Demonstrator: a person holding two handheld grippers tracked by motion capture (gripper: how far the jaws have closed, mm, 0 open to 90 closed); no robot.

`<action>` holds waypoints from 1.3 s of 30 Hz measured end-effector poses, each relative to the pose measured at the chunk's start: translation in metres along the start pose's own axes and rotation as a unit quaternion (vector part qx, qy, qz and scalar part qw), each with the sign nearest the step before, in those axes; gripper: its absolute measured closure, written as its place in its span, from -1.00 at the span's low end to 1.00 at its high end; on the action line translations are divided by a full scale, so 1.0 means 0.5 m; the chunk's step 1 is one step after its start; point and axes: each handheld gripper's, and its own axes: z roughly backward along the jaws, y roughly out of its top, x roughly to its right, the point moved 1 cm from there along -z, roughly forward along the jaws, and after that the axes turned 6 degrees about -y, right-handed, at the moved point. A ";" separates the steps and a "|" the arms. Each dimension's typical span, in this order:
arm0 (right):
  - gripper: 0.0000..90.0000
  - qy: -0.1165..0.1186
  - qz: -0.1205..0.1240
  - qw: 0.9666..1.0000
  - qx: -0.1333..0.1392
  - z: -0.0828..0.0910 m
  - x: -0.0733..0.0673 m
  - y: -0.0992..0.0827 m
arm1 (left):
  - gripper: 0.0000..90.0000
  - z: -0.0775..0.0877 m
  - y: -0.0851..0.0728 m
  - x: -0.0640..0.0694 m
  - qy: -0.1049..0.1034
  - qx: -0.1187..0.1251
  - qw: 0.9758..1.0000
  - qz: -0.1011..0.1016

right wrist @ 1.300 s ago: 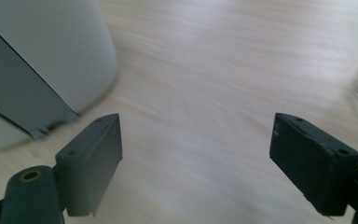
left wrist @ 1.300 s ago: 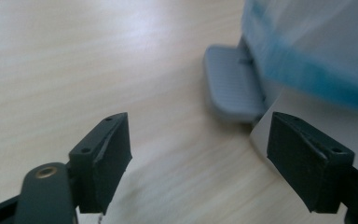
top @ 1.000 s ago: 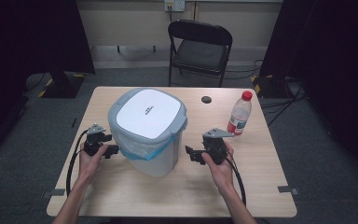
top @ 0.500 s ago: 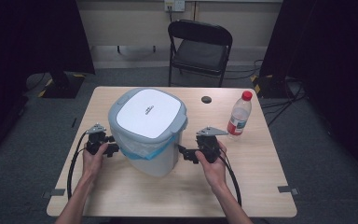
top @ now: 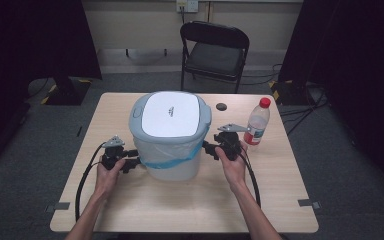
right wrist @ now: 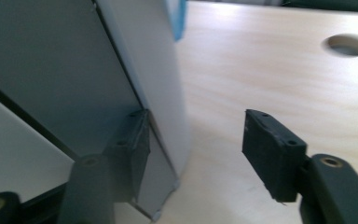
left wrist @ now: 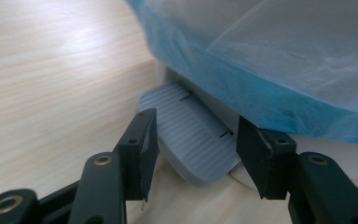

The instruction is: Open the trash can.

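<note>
You are working on a rounded pale grey plastic pedal bin (top: 172, 145) with a smooth white lid, standing at the middle of the light wood-grain bench (top: 130, 210). A thin, glossy blue plastic liner (left wrist: 279, 70) is hanging crinkled over the bin's rim and draping down its wall.

Your left claw (top: 134, 162) is sitting at the bin's left base. In the left gripper view its jaws have just been opening slightly and are standing spread on either side of the ribbed grey foot pedal (left wrist: 191, 140), a flat, round-cornered tongue jutting from under the liner; the pads are not pressing it.

Your right claw (top: 207, 149) is sitting against the bin's right side. Its jaws have just been closing, yet they are standing apart: one blurred pad is lying against the bin's smooth matt wall, the other is hanging over bare bench.

A clear plastic bottle with a red cap (top: 257, 122) is standing right of the bin, and a small dark round hole (top: 221, 106) is lying behind it. The bin's top is cut off in both gripper views.
</note>
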 end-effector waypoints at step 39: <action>-0.52 0.043 0.019 0.999 0.007 0.056 -0.040 -0.097 | -0.04 -0.047 0.036 -0.070 0.057 0.011 0.998 0.025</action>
